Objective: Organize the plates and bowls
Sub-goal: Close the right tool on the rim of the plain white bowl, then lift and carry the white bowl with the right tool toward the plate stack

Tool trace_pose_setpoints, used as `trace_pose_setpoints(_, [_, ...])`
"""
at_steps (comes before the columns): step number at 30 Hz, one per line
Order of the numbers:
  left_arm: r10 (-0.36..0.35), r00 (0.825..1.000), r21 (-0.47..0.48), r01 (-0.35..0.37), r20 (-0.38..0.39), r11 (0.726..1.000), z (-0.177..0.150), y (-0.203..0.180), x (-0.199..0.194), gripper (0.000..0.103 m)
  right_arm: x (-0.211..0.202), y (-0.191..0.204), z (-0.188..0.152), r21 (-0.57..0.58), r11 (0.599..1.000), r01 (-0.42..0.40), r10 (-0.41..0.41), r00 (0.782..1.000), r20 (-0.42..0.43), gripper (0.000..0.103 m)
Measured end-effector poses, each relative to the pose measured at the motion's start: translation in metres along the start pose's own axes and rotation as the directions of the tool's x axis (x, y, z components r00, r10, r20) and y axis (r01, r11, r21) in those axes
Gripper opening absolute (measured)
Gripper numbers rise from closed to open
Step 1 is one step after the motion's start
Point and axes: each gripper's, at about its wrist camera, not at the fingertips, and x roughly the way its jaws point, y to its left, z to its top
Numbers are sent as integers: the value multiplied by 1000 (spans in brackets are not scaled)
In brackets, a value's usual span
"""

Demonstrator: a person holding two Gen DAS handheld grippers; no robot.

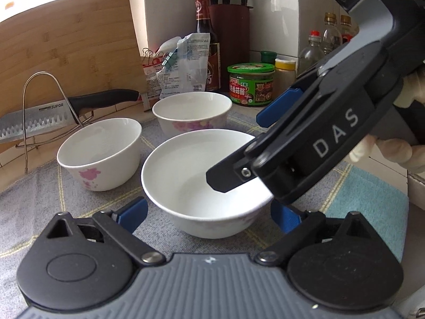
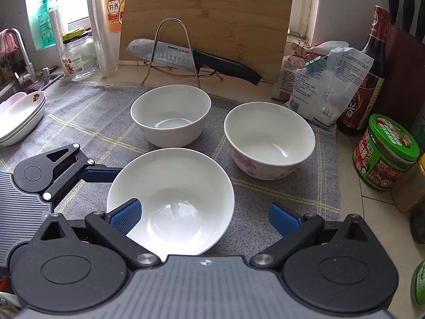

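While three bowls rest on the counter, the nearest bowl is flanked untouched by the wide left tool; the right tool is spread wide.

Home kitchen counter, cutting board, knife, sauce bottles, sink tap

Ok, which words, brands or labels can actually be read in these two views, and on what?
"SUPOR": knife blade.
"DAS": right gripper body, seen from the left wrist.
"料酒": orange bottle by the window.
Print on the green-lidded jar, dark sauce bottle and clipped bags: too small or blurred.
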Motion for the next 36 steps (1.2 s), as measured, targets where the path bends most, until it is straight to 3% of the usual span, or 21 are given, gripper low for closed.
trace_pose_setpoints(2, [-8, 1000, -3, 8, -2, 1000, 0, 0, 0, 88, 1, 0, 2, -2, 1000, -11, 11, 1000, 0, 103])
trace_pose_setpoints(5, [-3, 1000, -2, 3, -1, 1000, 0, -1, 0, 88, 3, 1, 4, -2, 999, -32, 32, 999, -6, 103])
trace_pose_setpoints(12, [-5, 1000, -5, 5, 0, 1000, 0, -2, 0, 88, 9, 1, 5, 2, 998, -61, 61, 998, -31, 88])
trace_pose_setpoints(18, [-6, 1000, -4, 6, -1, 1000, 0, -1, 0, 88, 12, 0, 9, 14, 995, -100, 101, 994, -36, 83])
trace_pose_setpoints(36, [6, 999, -9, -6, -47, 1000, 2, 11, -27, 88, 3, 21, 16, 26, 991, -135, 136, 990, -27, 81])
